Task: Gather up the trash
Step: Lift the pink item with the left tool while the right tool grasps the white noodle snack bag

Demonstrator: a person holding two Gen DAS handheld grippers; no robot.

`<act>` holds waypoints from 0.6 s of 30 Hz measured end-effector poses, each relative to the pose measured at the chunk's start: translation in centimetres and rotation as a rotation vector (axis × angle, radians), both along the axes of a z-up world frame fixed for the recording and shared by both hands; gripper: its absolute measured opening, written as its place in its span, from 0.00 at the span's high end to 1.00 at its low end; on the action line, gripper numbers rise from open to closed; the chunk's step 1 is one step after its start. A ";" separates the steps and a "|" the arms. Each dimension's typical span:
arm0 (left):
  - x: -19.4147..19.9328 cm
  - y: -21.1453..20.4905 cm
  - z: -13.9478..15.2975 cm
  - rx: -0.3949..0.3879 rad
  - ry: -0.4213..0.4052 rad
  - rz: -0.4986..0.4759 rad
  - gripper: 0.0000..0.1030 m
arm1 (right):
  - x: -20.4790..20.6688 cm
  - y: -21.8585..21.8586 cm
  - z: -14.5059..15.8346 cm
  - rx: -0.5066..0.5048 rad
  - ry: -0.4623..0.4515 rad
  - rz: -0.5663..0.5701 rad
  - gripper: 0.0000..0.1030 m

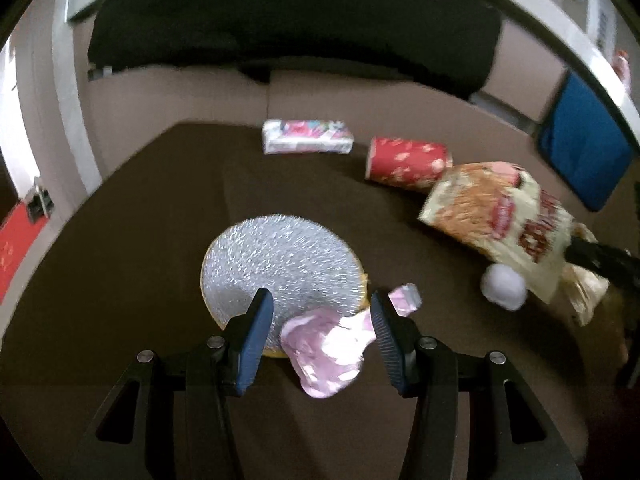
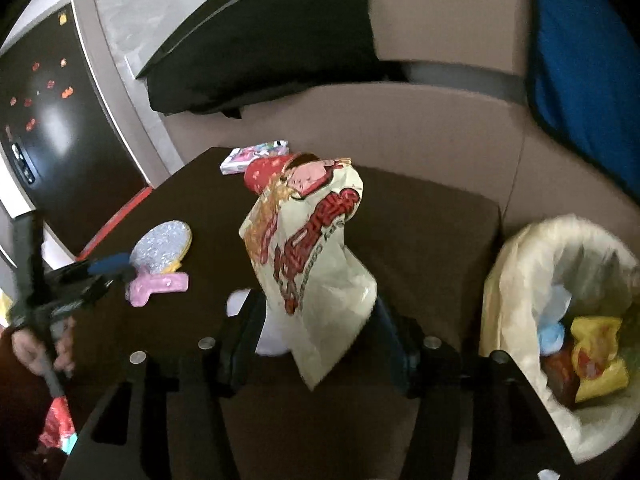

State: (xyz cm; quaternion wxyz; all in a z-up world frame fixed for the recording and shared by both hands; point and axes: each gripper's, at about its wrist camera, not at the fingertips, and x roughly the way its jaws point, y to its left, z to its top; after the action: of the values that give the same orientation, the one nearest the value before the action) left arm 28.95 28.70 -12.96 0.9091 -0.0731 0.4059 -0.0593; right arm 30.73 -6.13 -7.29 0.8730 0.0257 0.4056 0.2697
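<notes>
The cream snack bag [image 2: 316, 264] is gripped between the fingers of the right gripper [image 2: 320, 332] and held above the brown table [image 2: 420, 220], near the lined trash bin [image 2: 516, 280]. The left gripper [image 1: 322, 316] is spread wide around a pink wrapper [image 1: 328, 344], which lies on the table beside a silver disc [image 1: 280, 264].

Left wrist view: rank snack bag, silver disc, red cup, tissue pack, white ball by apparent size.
1. Silver disc and snack bag: alike; the bag is held aloft by the right tongs, so unsure.
2. Red cup.
3. Tissue pack.
4. White ball.
</notes>
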 end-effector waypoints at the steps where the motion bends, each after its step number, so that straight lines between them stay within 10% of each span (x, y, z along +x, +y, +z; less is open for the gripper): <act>1: 0.2 0.2 -0.4 -0.023 0.025 0.002 0.50 | -0.2 -0.2 0.0 0.001 -0.010 0.018 0.45; 12: -5.4 -4.2 -0.2 -0.093 0.108 -0.130 0.50 | 0.5 2.2 5.4 -0.128 -0.377 -0.001 0.36; 18: -5.8 -3.6 1.0 -0.103 0.045 -0.061 0.50 | 6.2 5.1 3.7 -0.056 -0.156 0.207 0.23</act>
State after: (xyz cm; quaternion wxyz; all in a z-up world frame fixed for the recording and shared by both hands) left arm 23.13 25.07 -11.91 0.8925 -0.1085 0.4249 -0.1060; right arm 36.94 -1.07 -3.61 0.8698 -0.0620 0.3442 0.3481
